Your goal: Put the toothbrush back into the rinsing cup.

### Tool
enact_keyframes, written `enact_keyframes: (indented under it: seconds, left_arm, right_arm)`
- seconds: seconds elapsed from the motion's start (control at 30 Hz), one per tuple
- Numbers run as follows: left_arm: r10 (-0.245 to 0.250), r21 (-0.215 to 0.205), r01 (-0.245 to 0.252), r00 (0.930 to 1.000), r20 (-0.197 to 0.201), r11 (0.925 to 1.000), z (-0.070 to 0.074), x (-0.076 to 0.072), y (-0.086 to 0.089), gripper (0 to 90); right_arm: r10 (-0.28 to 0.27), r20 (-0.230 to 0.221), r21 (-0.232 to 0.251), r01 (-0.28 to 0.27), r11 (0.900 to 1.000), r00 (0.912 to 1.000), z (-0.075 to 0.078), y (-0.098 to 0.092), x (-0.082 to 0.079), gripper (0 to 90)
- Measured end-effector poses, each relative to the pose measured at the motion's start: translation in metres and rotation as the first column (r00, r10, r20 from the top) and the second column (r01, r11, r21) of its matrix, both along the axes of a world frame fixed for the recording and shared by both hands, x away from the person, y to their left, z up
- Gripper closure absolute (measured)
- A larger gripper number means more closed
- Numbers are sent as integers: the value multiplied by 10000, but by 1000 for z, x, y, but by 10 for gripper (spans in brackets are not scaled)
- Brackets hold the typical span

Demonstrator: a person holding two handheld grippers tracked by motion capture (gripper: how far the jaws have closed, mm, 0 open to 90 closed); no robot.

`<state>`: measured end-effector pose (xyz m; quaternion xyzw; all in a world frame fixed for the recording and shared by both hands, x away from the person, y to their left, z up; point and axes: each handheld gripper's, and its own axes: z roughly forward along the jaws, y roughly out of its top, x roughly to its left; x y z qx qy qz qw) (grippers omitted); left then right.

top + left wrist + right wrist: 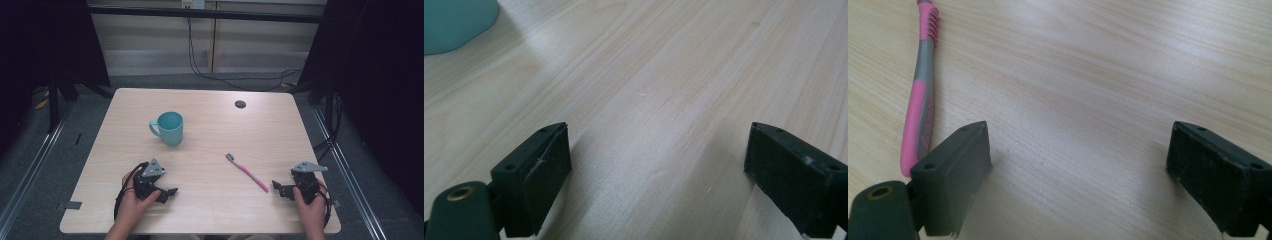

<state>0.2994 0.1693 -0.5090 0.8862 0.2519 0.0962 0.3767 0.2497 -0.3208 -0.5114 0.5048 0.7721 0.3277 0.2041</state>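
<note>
We hold the left gripper (167,192) low over the near left part of the bench (210,210), its jaws released and spread wide with bare wood between them. The right gripper (280,189) sits at the near right, its jaws likewise released and holding nothing. The pink toothbrush (247,173) lies flat on the bench between the two grippers, nearer the right one, its handle end close to that gripper and its bristle head pointing away toward the middle. The teal mug (169,128) stands upright farther back on the left, handle to the left, well apart from the toothbrush. A small dark round hole (240,104) marks the far part of the bench, and cables (210,75) trail on the floor beyond it. Nothing lies between either gripper and the toothbrush.

From the right gripper view we see the toothbrush (922,95) just beside one jaw, outside the gap, with its grey grip section and ribbing plain. The left gripper view catches a corner of the mug (454,22).
</note>
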Motion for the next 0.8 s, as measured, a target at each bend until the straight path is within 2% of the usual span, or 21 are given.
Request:
enact_keyframes:
  seconds: [0.47,0.57,0.6,0.7,0.77,0.8]
  left_arm:
    - [-5,-42,5,10000,-20,10000,0,0,0,110]
    - [-19,-50,19,10000,-24,10000,0,0,0,109]
    - [10,-23,-10,10000,39,10000,0,1,0,107]
    - [7,-18,-7,10000,42,10000,0,1,0,107]
    - [-6,-41,6,10000,7,10000,0,1,0,107]
    - [-7,-11,7,10000,46,10000,0,1,0,107]
  right_arm:
    - [-227,-17,30,227,9997,9997,0,4,0,96]
    - [-156,-171,-31,156,9999,9997,2,4,1,116]
    - [6,-517,-167,-15,9999,9987,6,5,4,154]
    - [266,-799,-86,-274,9996,9964,10,10,7,189]
    - [388,-815,-170,-403,9990,9959,11,13,8,206]
    - [702,-878,-430,-742,9963,9937,16,20,12,242]
